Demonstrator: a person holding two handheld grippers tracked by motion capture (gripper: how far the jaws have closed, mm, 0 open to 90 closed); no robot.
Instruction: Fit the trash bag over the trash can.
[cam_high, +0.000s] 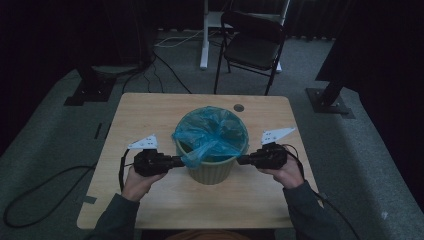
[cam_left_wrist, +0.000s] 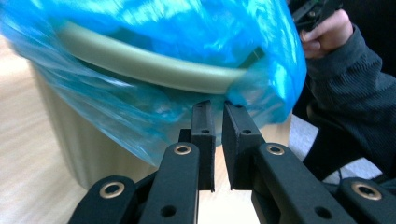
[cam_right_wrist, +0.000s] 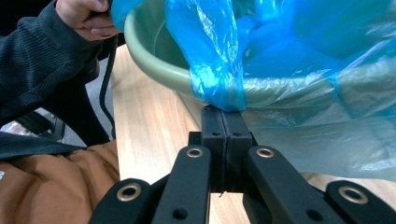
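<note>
The right gripper's (cam_right_wrist: 225, 112) matte black jaws are pressed together on a crinkled fold of the thin, glossy blue bag (cam_right_wrist: 299, 70) draped over the smooth rounded rim of the ribbed olive bin (cam_high: 212, 167) mid-table, while the left gripper (cam_left_wrist: 217, 109), narrowly parted, nears the film's hem.

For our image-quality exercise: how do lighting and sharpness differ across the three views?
High view: dim, dark surroundings, bin legible. Left gripper view: bright, blue bag smeared by blur, fingers sharp. Right gripper view: bright, crisp bag folds.
</note>
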